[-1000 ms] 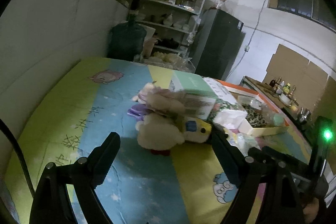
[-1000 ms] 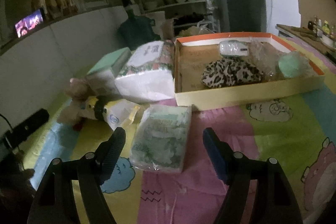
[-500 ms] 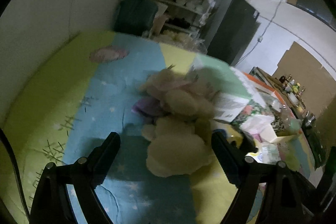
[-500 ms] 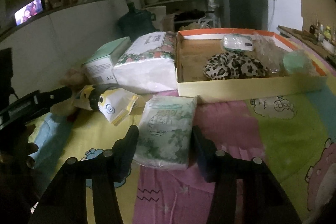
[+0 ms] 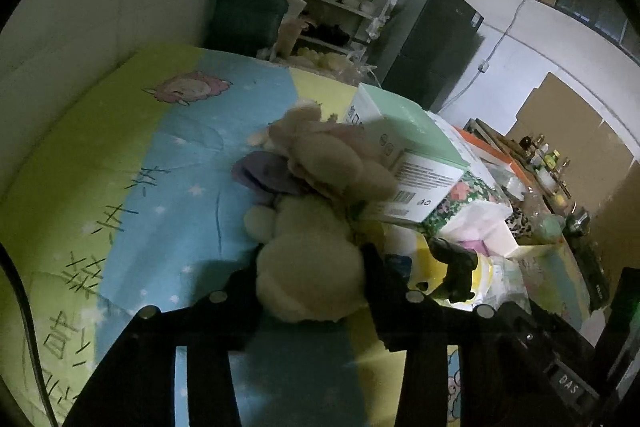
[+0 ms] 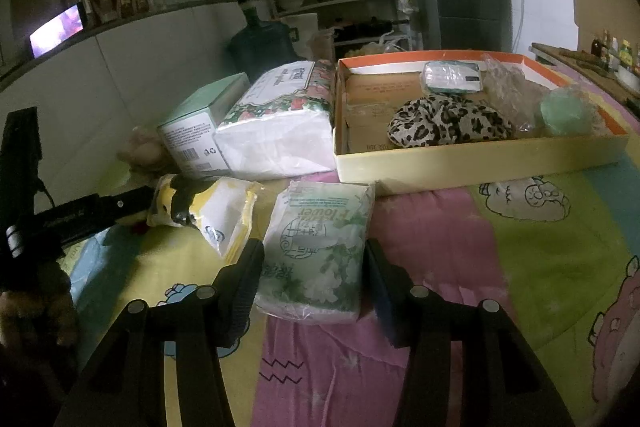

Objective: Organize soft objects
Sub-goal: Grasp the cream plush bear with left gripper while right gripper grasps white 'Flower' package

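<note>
My left gripper is shut on a cream plush toy that lies on the bed sheet, next to a second plush with a purple part. My right gripper is shut on a green-and-white tissue pack lying on the sheet. An orange-rimmed cardboard tray behind it holds a leopard-print cloth, a small packet and a green round item. The left gripper's body shows at the left of the right wrist view.
A mint green box, a large floral tissue pack and a yellow-white pouch lie between the plush toys and the tray. A wall runs along the bed's left side. Shelves, a water jug and a fridge stand behind.
My left gripper moved forward and closed on the cream plush. My right gripper moved forward and closed on the tissue pack.
</note>
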`<move>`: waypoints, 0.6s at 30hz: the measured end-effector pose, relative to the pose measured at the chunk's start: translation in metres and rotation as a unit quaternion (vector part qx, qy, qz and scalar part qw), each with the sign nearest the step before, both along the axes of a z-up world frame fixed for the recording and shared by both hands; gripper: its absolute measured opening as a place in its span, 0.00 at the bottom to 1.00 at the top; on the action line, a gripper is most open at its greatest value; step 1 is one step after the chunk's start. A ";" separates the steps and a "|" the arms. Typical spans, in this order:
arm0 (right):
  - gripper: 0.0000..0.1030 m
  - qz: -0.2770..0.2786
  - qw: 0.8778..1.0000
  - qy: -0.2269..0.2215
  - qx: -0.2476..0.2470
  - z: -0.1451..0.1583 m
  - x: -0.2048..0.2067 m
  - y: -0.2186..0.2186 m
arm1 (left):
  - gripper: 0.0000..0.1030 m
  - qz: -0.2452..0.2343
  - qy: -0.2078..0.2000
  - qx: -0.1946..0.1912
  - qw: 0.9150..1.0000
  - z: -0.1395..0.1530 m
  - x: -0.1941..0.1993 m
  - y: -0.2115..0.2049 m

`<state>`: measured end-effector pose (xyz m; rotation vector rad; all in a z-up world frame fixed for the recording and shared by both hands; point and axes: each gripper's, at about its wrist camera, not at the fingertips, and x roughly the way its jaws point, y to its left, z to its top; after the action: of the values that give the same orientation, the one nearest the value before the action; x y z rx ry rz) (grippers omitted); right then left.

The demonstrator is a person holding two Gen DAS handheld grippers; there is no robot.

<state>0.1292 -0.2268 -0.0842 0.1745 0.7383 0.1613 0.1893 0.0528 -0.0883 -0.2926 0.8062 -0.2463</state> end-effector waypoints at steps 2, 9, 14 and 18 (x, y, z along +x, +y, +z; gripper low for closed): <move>0.51 0.000 1.000 0.000 0.001 0.000 0.000 0.000 | 0.43 0.010 -0.008 0.017 1.000 0.004 -0.008 0.001; 0.50 0.000 1.000 -0.002 0.003 0.001 -0.001 0.001 | 0.43 0.047 -0.038 0.048 0.997 0.021 -0.033 0.018; 0.49 -0.003 1.000 -0.004 0.006 0.003 -0.005 0.000 | 0.43 0.062 -0.057 0.051 0.995 0.033 -0.047 0.027; 0.46 -0.006 1.000 -0.011 0.006 0.008 -0.009 -0.002 | 0.43 0.054 -0.063 0.044 0.996 0.038 -0.054 0.025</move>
<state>0.1207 -0.2291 -0.0766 0.1876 0.7142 0.1566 0.1349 0.0781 -0.0502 -0.2344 0.6715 -0.1264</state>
